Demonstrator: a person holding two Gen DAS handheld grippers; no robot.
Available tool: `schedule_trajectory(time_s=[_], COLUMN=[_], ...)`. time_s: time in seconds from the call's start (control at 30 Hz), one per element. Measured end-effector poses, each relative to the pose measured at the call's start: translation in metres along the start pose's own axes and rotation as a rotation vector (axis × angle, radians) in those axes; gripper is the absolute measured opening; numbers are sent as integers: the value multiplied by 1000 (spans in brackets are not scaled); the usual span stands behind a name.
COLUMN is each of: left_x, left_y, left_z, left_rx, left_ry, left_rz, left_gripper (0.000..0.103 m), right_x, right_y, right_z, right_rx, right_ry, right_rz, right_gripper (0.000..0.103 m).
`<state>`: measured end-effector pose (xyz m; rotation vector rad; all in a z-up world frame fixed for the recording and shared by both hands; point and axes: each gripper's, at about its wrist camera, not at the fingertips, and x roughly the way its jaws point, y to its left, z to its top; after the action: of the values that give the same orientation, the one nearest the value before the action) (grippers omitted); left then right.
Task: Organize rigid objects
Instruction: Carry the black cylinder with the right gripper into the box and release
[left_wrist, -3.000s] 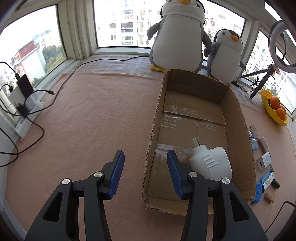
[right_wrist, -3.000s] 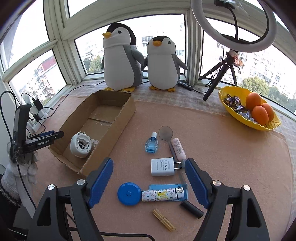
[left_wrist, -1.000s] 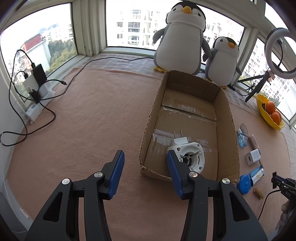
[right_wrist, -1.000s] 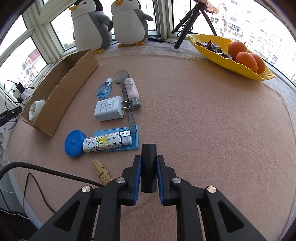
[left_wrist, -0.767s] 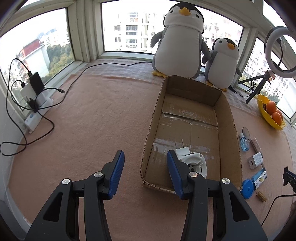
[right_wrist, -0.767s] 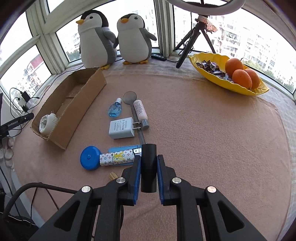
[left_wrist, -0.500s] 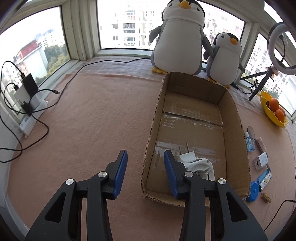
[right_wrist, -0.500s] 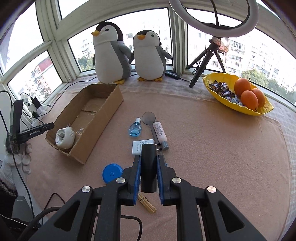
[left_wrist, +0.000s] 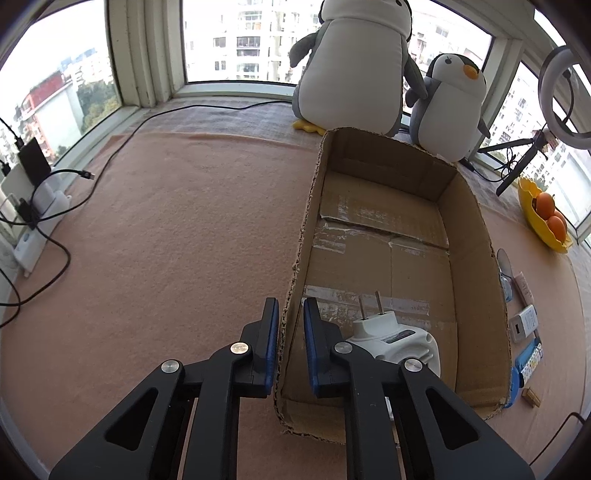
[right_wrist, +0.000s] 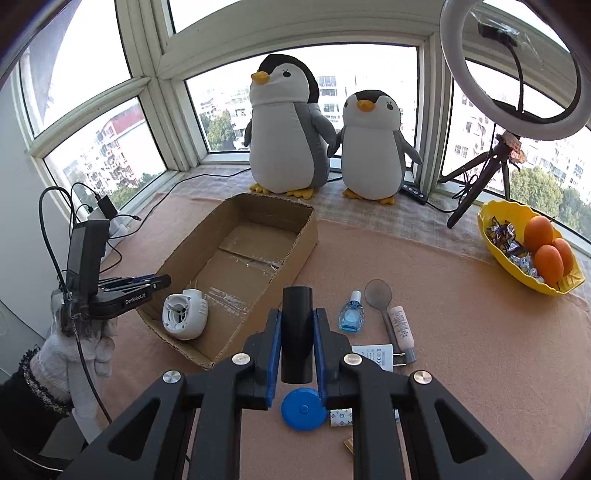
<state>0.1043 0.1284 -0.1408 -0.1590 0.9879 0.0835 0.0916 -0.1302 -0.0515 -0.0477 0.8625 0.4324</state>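
tabletop (right_wrist: 461, 295), pink cloth: bears all items.
cardboard box (left_wrist: 465, 206): left tool (left_wrist: 290, 341) now straddles its near left wall, jaws narrowed vs 0.5 s ago; whether clamped, cannot tell. likely steadying box.
white plug device (left_wrist: 399, 341): inside box, near end.
right tool (right_wrist: 297, 354): closed on black cylinder (right_wrist: 296, 328), lifted off cloth since 1 s ago, aimed boxward; drop-in prob next.
blue disc (right_wrist: 303, 409), charger (right_wrist: 373, 354): partly hidden by tool. small wooden item at frame edge: unclear.

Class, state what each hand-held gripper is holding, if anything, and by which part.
The right hand-held gripper clamps the black cylinder at its lower half. The left hand-held gripper straddles the cardboard box left wall, not clamped.
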Motion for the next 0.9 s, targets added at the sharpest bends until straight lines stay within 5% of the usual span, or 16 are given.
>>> schedule_trajectory(time_s=[0.9], left_x=[1], left_y=[4], left_z=[0], left_rx=[3], left_ry=[-21], left_rz=[-14], left_gripper=[7], right_x=[110], right_y=[73], right_z=[28], right_rx=[-56], right_ry=[133], right_rz=[31], right_gripper=[15])
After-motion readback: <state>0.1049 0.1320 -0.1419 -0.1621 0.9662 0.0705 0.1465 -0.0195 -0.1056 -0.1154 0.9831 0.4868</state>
